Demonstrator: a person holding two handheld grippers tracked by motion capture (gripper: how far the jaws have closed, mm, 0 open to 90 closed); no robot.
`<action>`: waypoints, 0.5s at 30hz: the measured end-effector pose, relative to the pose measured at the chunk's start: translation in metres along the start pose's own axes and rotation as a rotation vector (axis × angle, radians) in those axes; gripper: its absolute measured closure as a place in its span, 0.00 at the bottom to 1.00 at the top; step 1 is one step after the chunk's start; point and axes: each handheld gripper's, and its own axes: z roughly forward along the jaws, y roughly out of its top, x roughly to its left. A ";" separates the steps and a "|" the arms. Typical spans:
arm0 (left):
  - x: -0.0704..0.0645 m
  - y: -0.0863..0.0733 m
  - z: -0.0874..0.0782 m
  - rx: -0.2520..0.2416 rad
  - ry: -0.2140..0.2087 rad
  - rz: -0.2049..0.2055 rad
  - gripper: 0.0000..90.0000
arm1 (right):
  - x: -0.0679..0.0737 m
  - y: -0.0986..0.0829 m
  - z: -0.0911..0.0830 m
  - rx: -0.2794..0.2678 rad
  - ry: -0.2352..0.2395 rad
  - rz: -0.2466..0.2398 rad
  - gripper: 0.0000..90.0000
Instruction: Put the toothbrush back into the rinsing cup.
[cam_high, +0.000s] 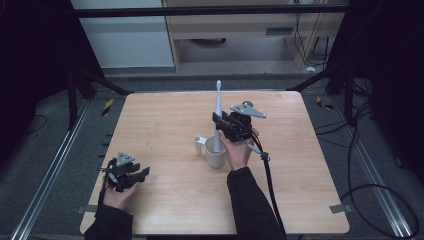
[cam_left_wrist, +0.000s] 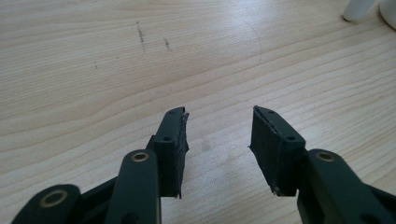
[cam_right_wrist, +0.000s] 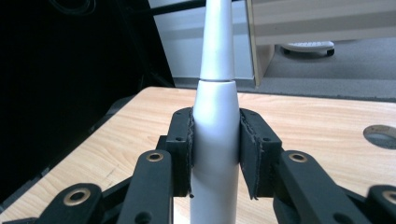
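Right gripper (cam_high: 223, 131) clamped on the electric toothbrush (cam_right_wrist: 215, 135), upright, base in the white cup (cam_high: 215, 155) mid-table. Best kept vertical — lowered straight, released only once seated. Left gripper (cam_left_wrist: 217, 140) open, idle over bare table (cam_left_wrist: 93, 70).

I'm checking every surface for writing and I find nothing I can read. The electric toothbrush (cam_right_wrist: 215, 135) I'm gripping is plain white, no brand on its body. The white cup (cam_high: 215, 152) shows no print from the high view. The wooden table (cam_left_wrist: 93, 93) carries only a few dark scuff marks, no letters. My black jaws show brass rivets, no numbers.
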 end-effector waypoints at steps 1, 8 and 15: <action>0.000 0.000 0.000 0.000 0.000 0.000 0.61 | 0.000 -0.001 0.001 0.005 -0.002 0.002 0.75; 0.000 0.000 0.000 -0.003 0.000 -0.002 0.61 | -0.001 -0.011 0.009 0.043 -0.008 -0.003 0.75; 0.000 0.000 0.000 -0.003 0.001 -0.002 0.61 | 0.000 -0.021 0.015 0.095 -0.021 -0.011 0.75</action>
